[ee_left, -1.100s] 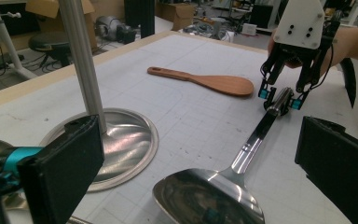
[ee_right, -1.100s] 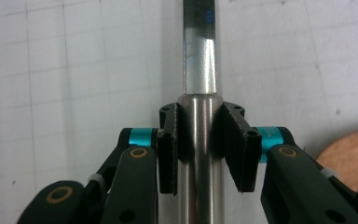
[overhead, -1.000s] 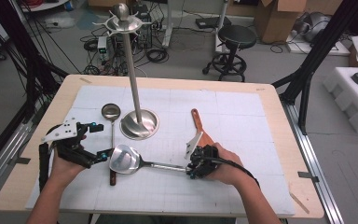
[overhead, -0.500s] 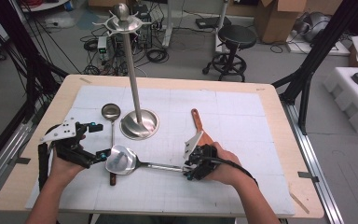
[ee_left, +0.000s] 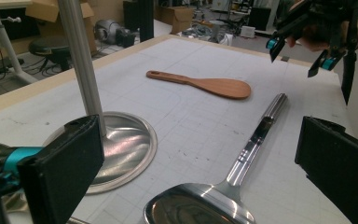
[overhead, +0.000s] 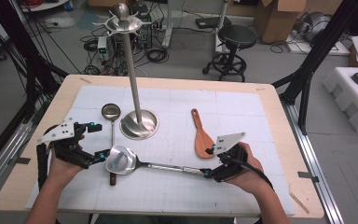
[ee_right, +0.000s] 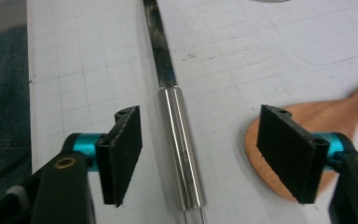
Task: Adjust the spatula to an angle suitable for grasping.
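A workshop room around a pale wooden table with a white gridded mat

The light wood table [overhead: 279,121] carries a white gridded mat [overhead: 251,116] and stands on a grey concrete floor [overhead: 191,65]. Behind it stands a black round stool on a ringed base [overhead: 233,39], with tangled black cables [overhead: 156,53] lying on the floor to its left. Brown cardboard boxes [overhead: 279,21] sit farther back. Black metal frame struts [overhead: 319,49] slant at the right, beside white foam blocks [overhead: 352,91]. Lighting is even and indoor.
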A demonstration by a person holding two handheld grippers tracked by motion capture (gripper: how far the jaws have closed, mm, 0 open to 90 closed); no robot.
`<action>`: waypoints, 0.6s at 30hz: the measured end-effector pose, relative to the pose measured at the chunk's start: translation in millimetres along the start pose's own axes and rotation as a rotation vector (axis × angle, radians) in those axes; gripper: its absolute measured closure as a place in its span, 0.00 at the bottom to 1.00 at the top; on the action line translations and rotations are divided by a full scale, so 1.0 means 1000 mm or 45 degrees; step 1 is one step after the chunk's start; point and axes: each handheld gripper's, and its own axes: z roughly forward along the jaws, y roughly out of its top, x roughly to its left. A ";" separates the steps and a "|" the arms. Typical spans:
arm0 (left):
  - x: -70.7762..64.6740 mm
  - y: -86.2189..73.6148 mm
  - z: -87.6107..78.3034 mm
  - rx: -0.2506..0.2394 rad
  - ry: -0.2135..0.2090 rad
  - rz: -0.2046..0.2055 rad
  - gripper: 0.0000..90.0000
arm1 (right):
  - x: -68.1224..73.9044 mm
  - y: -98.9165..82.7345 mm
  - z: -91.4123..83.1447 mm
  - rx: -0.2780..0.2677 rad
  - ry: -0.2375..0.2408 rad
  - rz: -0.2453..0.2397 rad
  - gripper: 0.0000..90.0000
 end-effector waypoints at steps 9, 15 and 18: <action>0.001 -0.001 0.000 0.024 -0.015 0.012 0.02 | -0.001 -0.036 -0.032 -0.228 -0.151 0.131 0.23; 0.000 -0.001 0.003 0.006 -0.033 0.003 0.02 | -0.003 -0.049 -0.045 -0.293 -0.222 0.173 0.15; -0.001 0.000 0.003 0.007 -0.030 0.005 0.02 | -0.003 -0.049 -0.047 -0.308 -0.240 0.177 0.13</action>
